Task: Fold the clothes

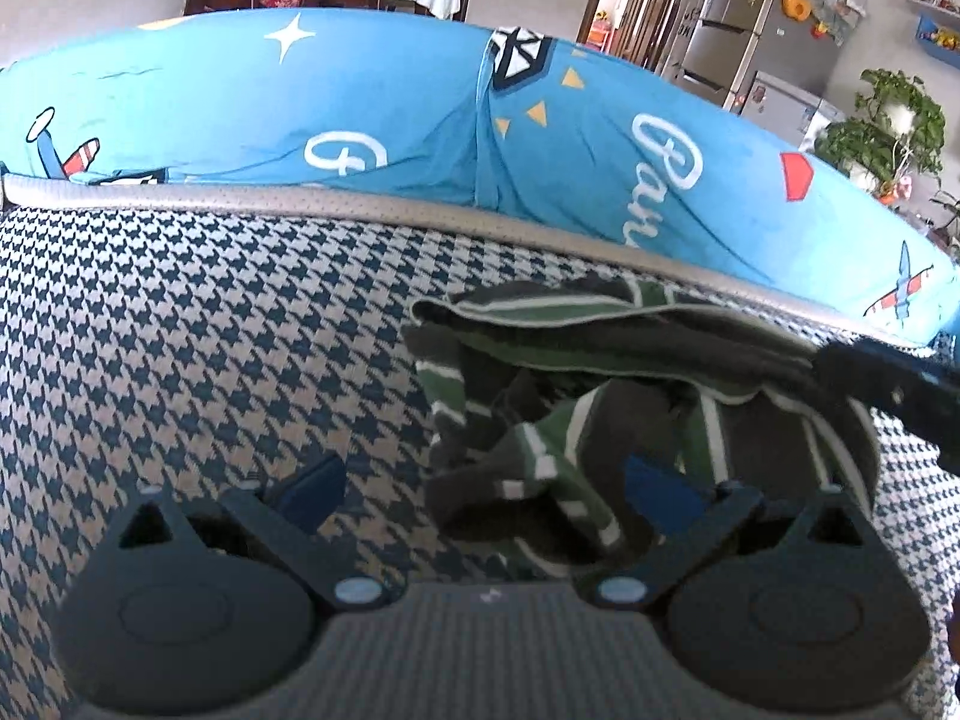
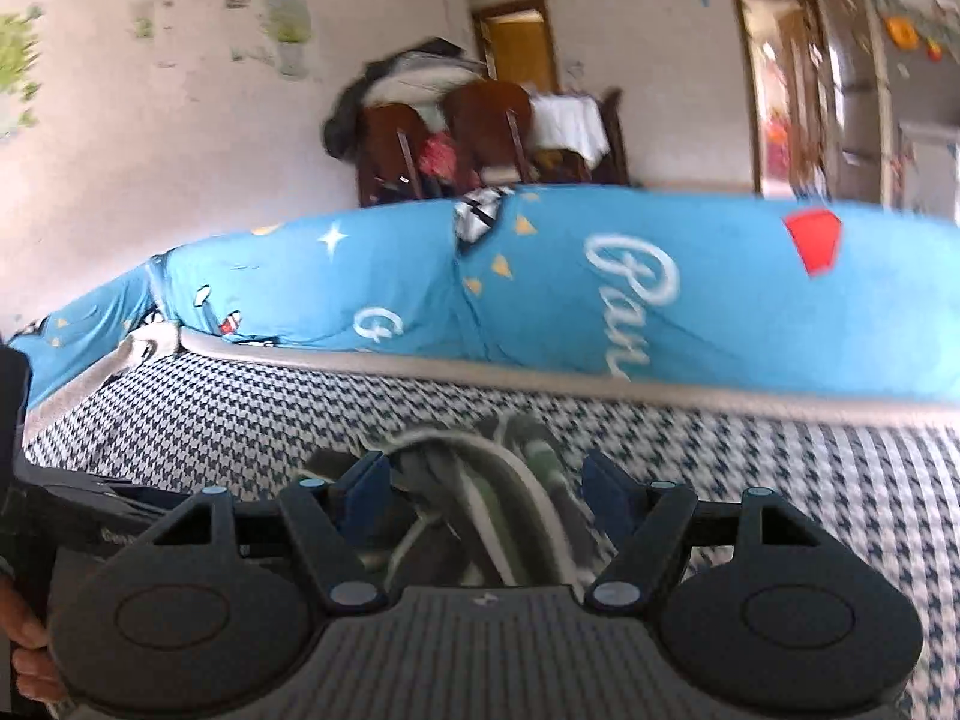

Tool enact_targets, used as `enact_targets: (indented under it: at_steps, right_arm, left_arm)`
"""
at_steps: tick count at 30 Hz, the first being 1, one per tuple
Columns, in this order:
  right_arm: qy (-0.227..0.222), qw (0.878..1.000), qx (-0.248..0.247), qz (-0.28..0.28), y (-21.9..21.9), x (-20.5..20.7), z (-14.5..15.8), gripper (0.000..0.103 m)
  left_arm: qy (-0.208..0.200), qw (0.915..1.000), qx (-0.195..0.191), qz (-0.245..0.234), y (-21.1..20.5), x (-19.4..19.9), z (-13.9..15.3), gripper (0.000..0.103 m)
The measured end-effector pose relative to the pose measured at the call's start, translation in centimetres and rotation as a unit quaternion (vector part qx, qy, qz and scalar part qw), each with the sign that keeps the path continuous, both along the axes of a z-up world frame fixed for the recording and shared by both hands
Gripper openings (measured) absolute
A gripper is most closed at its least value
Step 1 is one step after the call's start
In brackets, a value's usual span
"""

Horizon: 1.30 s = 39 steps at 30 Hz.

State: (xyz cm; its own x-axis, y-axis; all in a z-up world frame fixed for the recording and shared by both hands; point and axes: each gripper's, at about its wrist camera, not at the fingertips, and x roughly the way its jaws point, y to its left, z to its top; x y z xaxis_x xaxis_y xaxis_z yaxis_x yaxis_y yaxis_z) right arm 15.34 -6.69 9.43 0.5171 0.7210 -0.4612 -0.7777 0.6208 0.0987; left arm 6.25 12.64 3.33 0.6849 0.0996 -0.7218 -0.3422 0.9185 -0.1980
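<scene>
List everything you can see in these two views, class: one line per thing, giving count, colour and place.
striped garment: one, green, dark grey and white, crumpled on the houndstooth surface
houndstooth surface: one, navy and white, foreground
printed cushion: one, bright blue, behind the surface
wooden chairs: two, brown, back wall
fridge: one, silver, back right
plant: one, green, far right
left gripper: one, black, open, at the garment's edge
right gripper: one, black, open, garment between its fingers

The left hand-held gripper [image 1: 486, 492] is matt black plastic: two round lobed housings, angled linkage arms with pale blue-grey pivot caps, dark blue finger pads and a ribbed grey centre plate. The right hand-held gripper [image 2: 486, 480] looks identical.
</scene>
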Motion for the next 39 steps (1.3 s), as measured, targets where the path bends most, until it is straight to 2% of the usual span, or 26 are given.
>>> enact_targets:
  at_steps: [3, 6, 10, 13, 17, 21, 25, 33, 37, 39]
  right_arm:
    - [-0.019, 0.999, -0.031, 0.006, 1.6, -0.3, -0.9, 0.067]
    - [-0.027, 0.998, -0.059, 0.01, 2.4, -0.5, -2.1, 0.059]
    - [-0.033, 0.996, -0.086, 0.003, 3.0, -0.4, -3.2, 0.038]
    - [-0.024, 0.997, -0.078, -0.014, 2.5, 0.1, -3.2, 0.021]
    - [-0.013, 0.998, -0.05, -0.045, 1.2, 0.5, -2.3, 0.012]
    - [-0.007, 0.996, -0.021, -0.09, -0.7, 0.9, -1.1, 0.012]
    - [0.006, 0.988, 0.001, -0.157, -3.8, 1.9, 0.1, 0.012]
    - [0.038, 0.959, -0.037, -0.278, -9.8, 3.8, 0.1, 0.013]
    - [0.047, 0.952, -0.024, -0.301, -12.4, 4.2, 0.2, 0.019]
    - [0.032, 0.952, -0.018, -0.303, -13.2, 4.0, 0.5, 0.023]
  left_arm:
    - [0.01, 0.9999, 0.004, 0.0, -0.2, 0.1, -0.4, 0.103]
    - [0.018, 0.9998, 0.003, -0.003, -0.3, 0.0, -0.8, 0.103]
    - [0.023, 0.9997, 0.002, -0.005, -0.4, 0.0, -1.0, 0.103]
    - [0.023, 0.9997, 0.003, -0.004, -0.4, 0.0, -0.9, 0.103]
    - [0.019, 0.9998, -0.002, -0.003, -0.5, 0.1, -0.7, 0.103]
    - [0.013, 0.9999, -0.002, 0.0, -0.6, 0.1, -0.3, 0.103]
    - [0.007, 0.9999, -0.008, 0.001, -0.7, 0.1, -0.1, 0.103]
    - [-0.003, 0.9999, -0.013, 0.001, -1.6, 0.7, 0.3, 0.103]
    - [0.0, 0.9999, -0.016, -0.004, -2.3, 1.2, 0.1, 0.103]
    - [0.001, 0.9998, -0.016, -0.01, -2.8, 1.5, 0.0, 0.103]
